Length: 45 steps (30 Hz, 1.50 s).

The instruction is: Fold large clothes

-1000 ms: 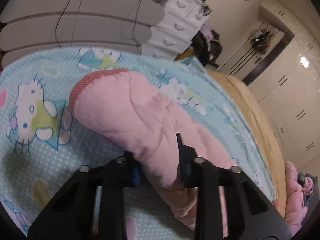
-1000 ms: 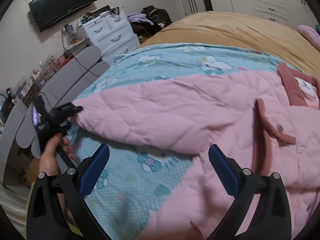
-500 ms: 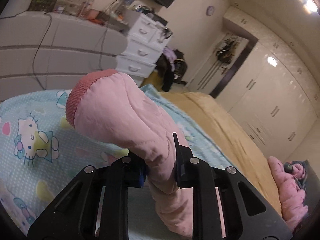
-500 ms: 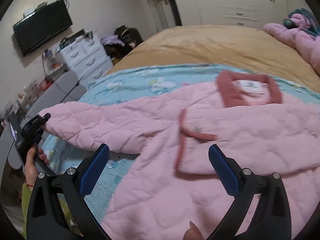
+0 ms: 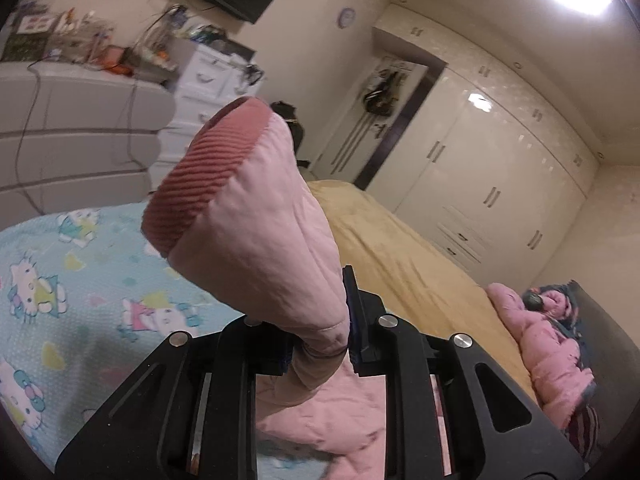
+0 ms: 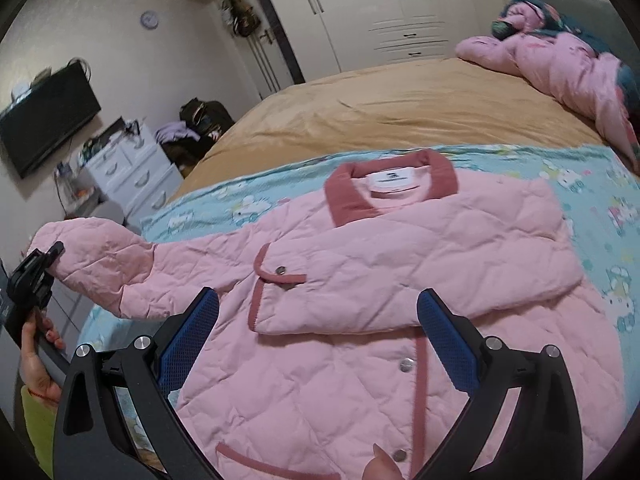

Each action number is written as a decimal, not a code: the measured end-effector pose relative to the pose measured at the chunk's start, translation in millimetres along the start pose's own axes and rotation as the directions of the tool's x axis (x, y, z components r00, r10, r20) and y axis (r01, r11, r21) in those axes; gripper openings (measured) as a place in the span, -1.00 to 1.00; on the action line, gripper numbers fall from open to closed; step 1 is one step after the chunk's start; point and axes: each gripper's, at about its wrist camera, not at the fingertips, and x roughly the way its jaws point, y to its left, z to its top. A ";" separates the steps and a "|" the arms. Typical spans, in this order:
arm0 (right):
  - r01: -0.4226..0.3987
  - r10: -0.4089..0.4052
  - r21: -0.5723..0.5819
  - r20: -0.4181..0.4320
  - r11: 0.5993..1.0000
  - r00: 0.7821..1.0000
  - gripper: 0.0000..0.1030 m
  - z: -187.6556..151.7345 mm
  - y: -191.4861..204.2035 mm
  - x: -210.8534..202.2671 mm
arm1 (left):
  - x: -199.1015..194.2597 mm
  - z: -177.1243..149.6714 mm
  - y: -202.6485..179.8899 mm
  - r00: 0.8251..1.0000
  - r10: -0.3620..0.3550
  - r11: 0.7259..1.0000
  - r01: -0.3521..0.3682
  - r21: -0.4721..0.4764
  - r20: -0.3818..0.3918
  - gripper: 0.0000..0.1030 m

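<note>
A pink quilted jacket (image 6: 384, 280) with a dark pink collar lies face up on a blue cartoon-print sheet (image 6: 592, 200). One sleeve is folded across its chest. My left gripper (image 5: 320, 344) is shut on the other sleeve (image 5: 256, 232) and holds it up off the bed, its ribbed dark pink cuff (image 5: 204, 176) pointing away. In the right wrist view that gripper (image 6: 52, 254) and the hand holding it show at the far left, with the raised sleeve (image 6: 116, 264) stretched out from the jacket. My right gripper (image 6: 316, 336) hovers open above the jacket's front, holding nothing.
A tan bedspread (image 6: 384, 108) covers the far part of the bed. A heap of pink bedding (image 6: 576, 68) lies at its head. White drawers (image 6: 132, 172), a wall television (image 6: 44, 116) and tall wardrobes (image 6: 400, 8) line the room. A grey cabinet (image 5: 72, 136) stands beside the bed.
My left gripper has lifted the sleeve up off the sheet and tilted it upward. My right gripper has swung over the jacket toward its collar and stayed open.
</note>
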 end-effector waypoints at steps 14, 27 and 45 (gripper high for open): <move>-0.020 0.013 0.111 0.068 0.994 0.998 0.92 -5.5 -63.1 -47.6 | -16.3 -5.9 -106.8 0.991 -0.135 0.977 0.137 0.162 -0.020 -0.75; -0.040 0.019 0.197 0.105 0.980 0.994 0.92 -14.7 -112.3 -72.2 | -23.0 -39.8 -196.3 0.970 -0.230 0.924 0.243 0.294 -0.080 -0.75; -0.005 -0.046 0.305 0.157 0.952 0.987 0.92 -25.3 -183.5 -106.6 | 2.5 -128.2 -287.2 0.916 -0.303 0.830 0.390 0.399 -0.264 -0.75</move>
